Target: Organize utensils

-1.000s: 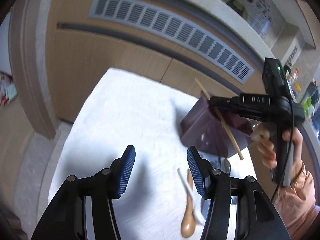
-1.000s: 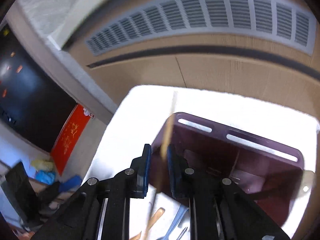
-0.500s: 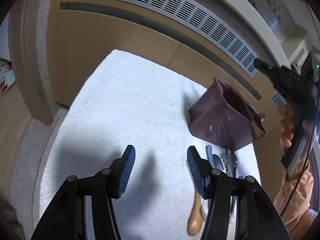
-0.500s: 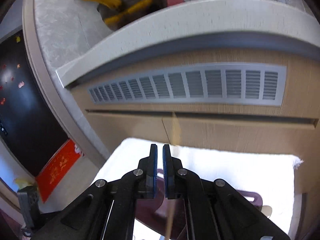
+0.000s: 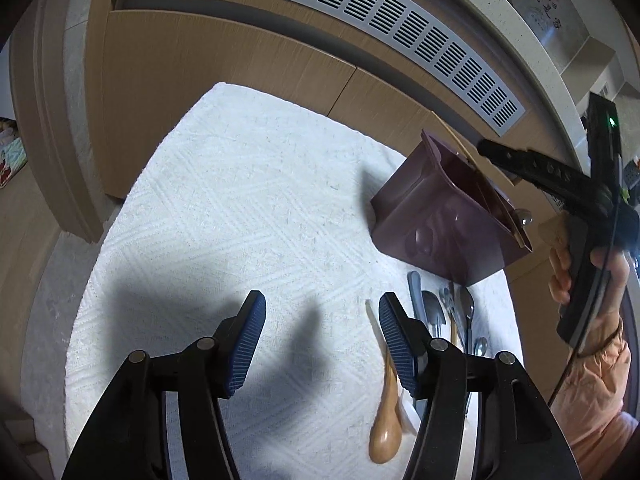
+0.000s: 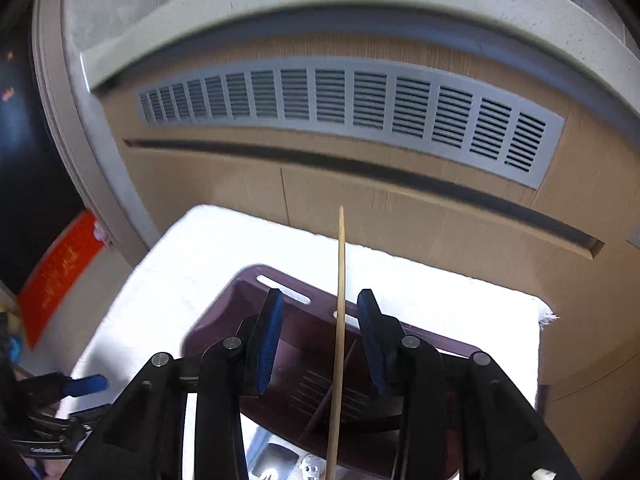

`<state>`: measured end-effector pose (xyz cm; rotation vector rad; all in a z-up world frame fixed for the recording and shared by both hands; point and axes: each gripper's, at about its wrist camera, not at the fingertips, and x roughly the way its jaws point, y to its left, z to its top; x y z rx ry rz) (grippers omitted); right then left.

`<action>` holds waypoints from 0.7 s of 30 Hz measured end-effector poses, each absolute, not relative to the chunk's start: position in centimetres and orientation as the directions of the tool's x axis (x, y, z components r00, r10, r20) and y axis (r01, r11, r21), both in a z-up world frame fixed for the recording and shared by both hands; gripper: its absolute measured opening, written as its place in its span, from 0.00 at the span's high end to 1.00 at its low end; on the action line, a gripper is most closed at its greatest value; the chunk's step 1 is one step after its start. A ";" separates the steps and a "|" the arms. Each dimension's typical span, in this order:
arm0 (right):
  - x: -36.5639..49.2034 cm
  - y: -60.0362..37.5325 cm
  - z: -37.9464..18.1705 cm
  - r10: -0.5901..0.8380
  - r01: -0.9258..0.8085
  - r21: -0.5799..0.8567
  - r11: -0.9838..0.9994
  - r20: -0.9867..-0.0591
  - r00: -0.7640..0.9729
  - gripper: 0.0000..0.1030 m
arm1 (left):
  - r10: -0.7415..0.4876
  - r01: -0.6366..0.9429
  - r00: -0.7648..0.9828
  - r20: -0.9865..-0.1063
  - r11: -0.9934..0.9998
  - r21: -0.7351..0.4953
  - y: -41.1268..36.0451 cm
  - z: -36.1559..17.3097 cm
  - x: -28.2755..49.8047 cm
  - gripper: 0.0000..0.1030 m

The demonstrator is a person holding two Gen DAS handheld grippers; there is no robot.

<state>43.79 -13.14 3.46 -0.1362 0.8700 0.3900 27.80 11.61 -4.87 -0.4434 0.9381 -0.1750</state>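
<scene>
Chopstick point(image 6: 340, 320) placement in the holder point(image 5: 444, 220) is the step judged to be in hand. The stick is seen upright between the spread fingers of the right tongs point(image 6: 320, 332), touched by neither pad, so it is taken as released, with its lower end lost below the frame; whether it rests inside a compartment cannot be told. In the left view a thin stick point(image 5: 456, 140) is seen leaning out above the holder's rim. The left tongs point(image 5: 320, 336) are held wide apart and empty over the white cloth point(image 5: 240, 200).

Just in front of the holder, the remaining utensils are laid on the cloth: a wooden spoon point(image 5: 386, 432), a grey spatula point(image 5: 434, 312) and metal spoons point(image 5: 466, 304). A fresh pick from that pile is judged to be called for next, with the right tongs drawn clear of the stick without knocking it.

No brand or label can be read; faint writing on a panel point(image 5: 548, 0) far behind the holder is illegible.
</scene>
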 end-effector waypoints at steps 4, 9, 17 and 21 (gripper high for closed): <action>48.4 -12.9 3.4 0.311 -0.365 0.134 0.921 -0.818 0.484 0.66 | -0.348 -0.043 0.577 -0.739 0.891 -0.453 11.6 -5.1 27.6 0.42; 53.7 -10.8 1.3 0.244 -0.343 0.123 0.931 -0.909 0.337 0.67 | -0.338 -0.063 0.586 -0.737 0.887 -0.458 12.6 -5.4 27.2 0.38; 47.4 -13.1 7.8 0.376 -0.394 0.173 0.903 -0.761 0.529 0.96 | -0.344 -0.066 0.593 -0.728 0.880 -0.470 13.1 -5.4 27.1 0.38; 43.3 -14.1 13.1 0.425 -0.424 0.159 0.892 -0.614 0.665 0.96 | -0.371 -0.043 0.586 -0.721 0.874 -0.484 12.0 -5.3 27.3 0.38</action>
